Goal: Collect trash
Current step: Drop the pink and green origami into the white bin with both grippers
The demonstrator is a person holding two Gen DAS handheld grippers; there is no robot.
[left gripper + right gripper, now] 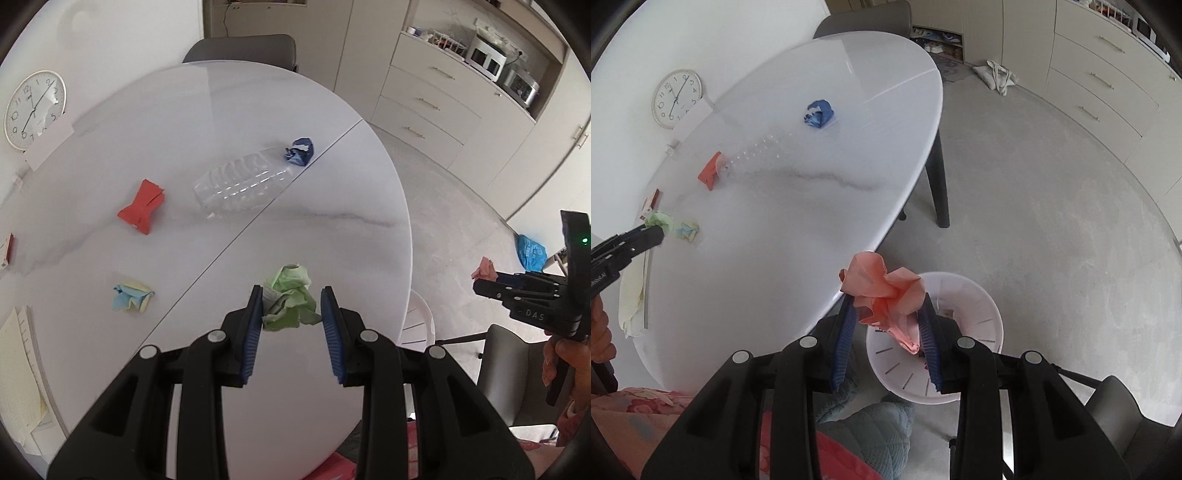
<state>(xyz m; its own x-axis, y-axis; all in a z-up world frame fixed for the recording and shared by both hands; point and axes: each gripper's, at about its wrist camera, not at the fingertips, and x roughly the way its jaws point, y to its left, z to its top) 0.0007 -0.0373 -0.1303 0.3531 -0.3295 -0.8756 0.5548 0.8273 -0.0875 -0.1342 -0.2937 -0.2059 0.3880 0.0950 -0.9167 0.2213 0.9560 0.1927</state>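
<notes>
Trash wads – six in all: right gripper (888, 325) is clamping the pink paper (882, 291) over the white bin (982, 314), left gripper (291, 314) fingers are straddling the green wad (290, 299) on the counter (332, 229) – grip unclear; one clear bottle (240, 184) is lying there.

"DAS" on right gripper (480, 282); numerals on clock (35, 109).

The right claw (888, 314) grips crumpled pink paper (884, 291) above a white bin (979, 314) beside the desk (798, 229), where blue paper (819, 113) lies.

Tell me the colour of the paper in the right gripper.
Salmon pink paper, clearest in the right wrist view.
</notes>
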